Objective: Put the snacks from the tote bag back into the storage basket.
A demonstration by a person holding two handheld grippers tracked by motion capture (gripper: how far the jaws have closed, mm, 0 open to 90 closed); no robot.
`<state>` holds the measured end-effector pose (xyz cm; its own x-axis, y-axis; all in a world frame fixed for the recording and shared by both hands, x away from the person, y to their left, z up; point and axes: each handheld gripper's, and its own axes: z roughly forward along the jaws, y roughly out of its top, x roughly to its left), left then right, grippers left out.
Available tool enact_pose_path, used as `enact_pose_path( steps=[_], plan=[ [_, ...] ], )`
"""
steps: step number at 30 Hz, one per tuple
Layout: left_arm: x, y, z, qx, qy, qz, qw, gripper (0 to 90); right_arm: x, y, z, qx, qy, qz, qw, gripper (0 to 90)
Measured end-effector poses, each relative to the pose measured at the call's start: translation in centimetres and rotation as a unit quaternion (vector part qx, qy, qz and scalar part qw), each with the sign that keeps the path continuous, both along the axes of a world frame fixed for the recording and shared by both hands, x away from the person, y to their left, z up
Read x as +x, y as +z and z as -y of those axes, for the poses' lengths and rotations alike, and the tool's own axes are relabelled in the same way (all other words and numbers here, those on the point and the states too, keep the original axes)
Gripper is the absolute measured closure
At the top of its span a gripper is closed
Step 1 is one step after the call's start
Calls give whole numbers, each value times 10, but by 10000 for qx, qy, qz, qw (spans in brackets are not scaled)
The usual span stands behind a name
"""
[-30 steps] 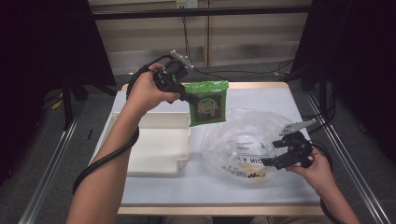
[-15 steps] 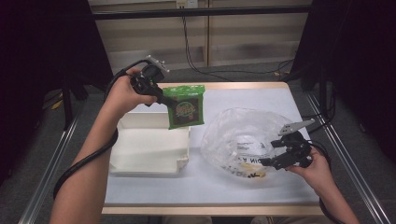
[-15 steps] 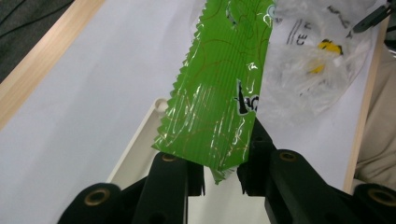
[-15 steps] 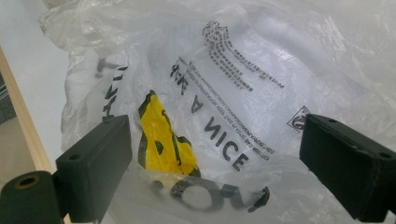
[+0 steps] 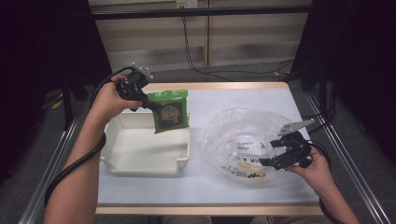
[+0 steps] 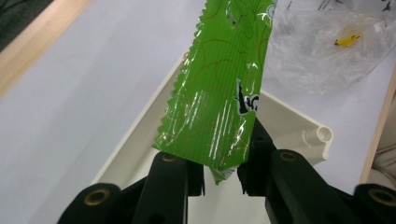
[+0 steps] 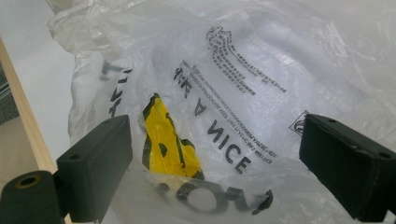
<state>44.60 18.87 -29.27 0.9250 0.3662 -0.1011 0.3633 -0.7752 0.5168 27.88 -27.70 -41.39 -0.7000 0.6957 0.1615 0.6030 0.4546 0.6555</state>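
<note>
A green snack packet (image 5: 170, 112) hangs over the far right corner of the white tray (image 5: 140, 145). My left gripper (image 5: 152, 105) is shut on the packet's edge. In the left gripper view the packet (image 6: 219, 93) rises from between the jaws of that gripper (image 6: 220, 179), with the tray's rim (image 6: 299, 130) below. A clear plastic bag (image 5: 243, 135) with black print lies right of the tray. My right gripper (image 5: 270, 153) stands open at the bag's near right edge. In the right gripper view its jaws (image 7: 219, 158) are wide apart before the bag (image 7: 261, 84), which holds a yellow item (image 7: 170, 140).
The white tabletop (image 5: 224, 98) has a wooden border (image 5: 210, 86). Metal rails (image 5: 348, 154) run along both sides. Black cables (image 5: 196, 56) trail across the floor behind the table. The tray's inside is bare.
My left hand has carried the green packet leftward and lower, from beside the bag to above the tray's far right corner. The right gripper and the bag have stayed still.
</note>
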Motion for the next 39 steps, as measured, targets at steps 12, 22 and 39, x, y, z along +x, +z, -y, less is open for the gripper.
enact_pose_path(
  steps=[12,22,39],
  plan=[
    [11,-40,-7,-39,227,-322,9992,749,1,-2,-4,24,38,-42,10000,94],
    [26,-66,2,188,43,-235,9995,744,1,-5,-6,-27,67,-64,10000,93],
    [1,-60,-33,-171,1179,110,9928,202,-3,4,-5,-38,44,87,9999,93]
  ],
)
